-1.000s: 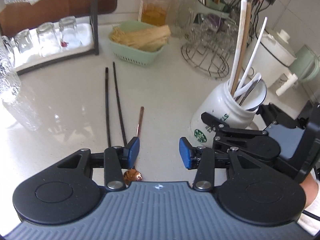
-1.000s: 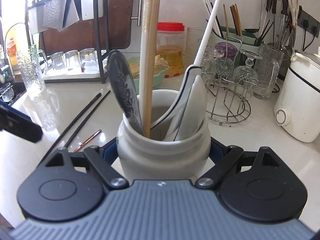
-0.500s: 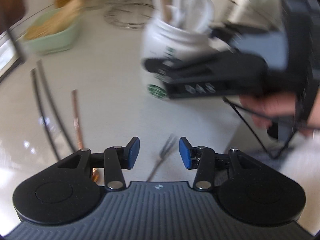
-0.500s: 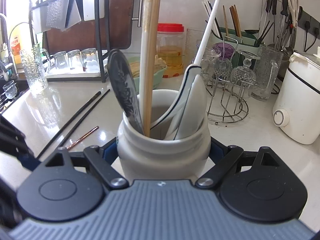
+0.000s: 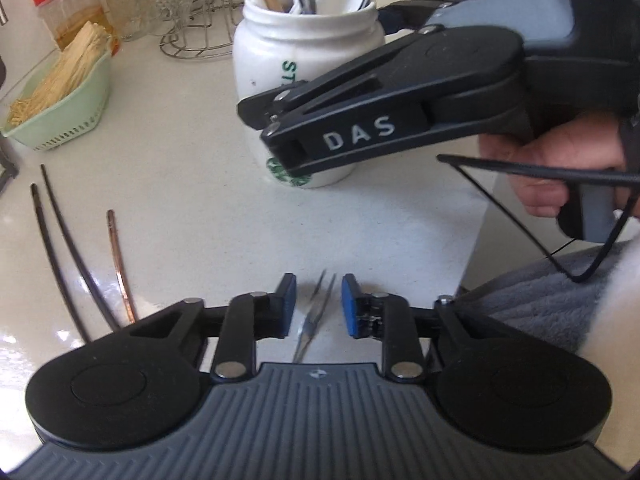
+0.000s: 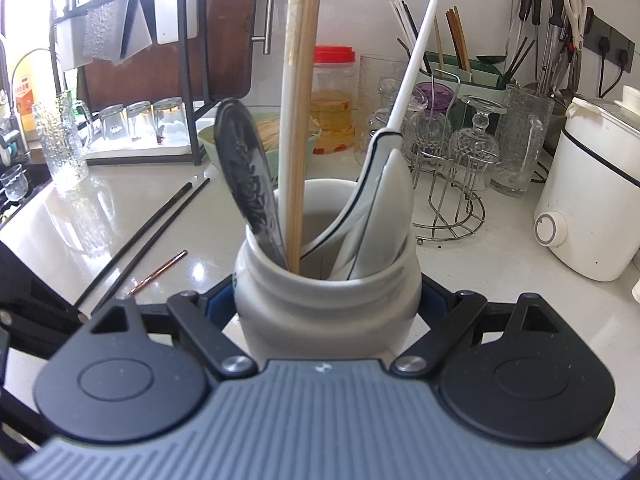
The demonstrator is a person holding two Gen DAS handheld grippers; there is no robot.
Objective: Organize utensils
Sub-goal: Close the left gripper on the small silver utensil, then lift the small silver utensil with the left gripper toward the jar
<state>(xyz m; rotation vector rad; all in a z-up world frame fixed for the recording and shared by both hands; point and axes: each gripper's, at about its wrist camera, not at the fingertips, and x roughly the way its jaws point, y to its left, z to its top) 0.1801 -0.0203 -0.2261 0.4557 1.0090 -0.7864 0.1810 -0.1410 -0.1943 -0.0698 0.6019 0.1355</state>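
- Left gripper (image 5: 319,305): pointed steeply down at the counter; its blue pads have just been closing, and stand apart on either side of a small metal fork (image 5: 310,326) that lies flat between them, no pad visibly pressing on it
- Right gripper (image 6: 327,300): clamped around the body of a white ceramic jar (image 6: 328,312), blue pads pressed to both sides; in the left wrist view it reaches in from the right, held by a hand (image 5: 560,168), ahead of the left gripper
- Jar contents: a patterned metal spoon (image 6: 244,176), a pale chopstick and a wooden one (image 6: 298,120), a white chopstick (image 6: 412,64) and white ceramic spoons (image 6: 384,208), all standing up out of the mouth
- Counter (image 5: 192,208): glossy, off-white, with bright reflections; its edge falls away to the right of the left gripper
- Loose utensils: to the left of the left gripper lie two black chopsticks (image 5: 56,248) side by side, and a copper-coloured spoon handle (image 5: 118,264) just beside them
- Beyond the right gripper: a wire rack of upturned glasses (image 6: 448,168), a red-lidded jar (image 6: 334,96), a green utensil drainer (image 6: 460,68) and a white appliance (image 6: 592,200) to the right
- Beyond and to the left: a pale green basket (image 5: 68,108) of straw-coloured sticks, and a dark shelf frame (image 6: 120,60) with tumblers beneath, against a tiled wall
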